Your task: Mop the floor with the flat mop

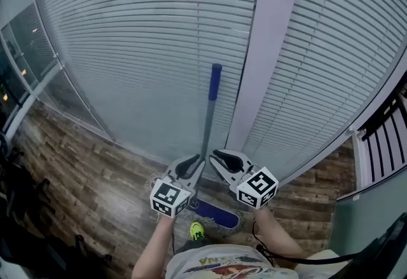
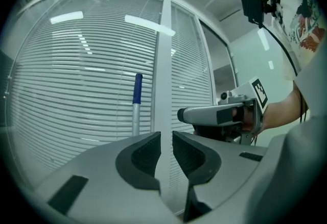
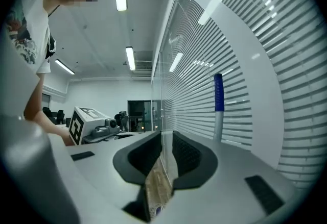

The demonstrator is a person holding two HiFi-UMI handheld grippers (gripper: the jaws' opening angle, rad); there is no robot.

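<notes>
Slatted blinds point(image 1: 127, 30) over wood-plank floor point(image 1: 82, 189). Flat mop point(image 1: 208, 125) stood upright against the blinds, head on the floor. Your left tool point(image 1: 191, 164) and right tool point(image 1: 219, 157) flanked its handle — jaws narrow, nearly together, gripping nothing.
</notes>
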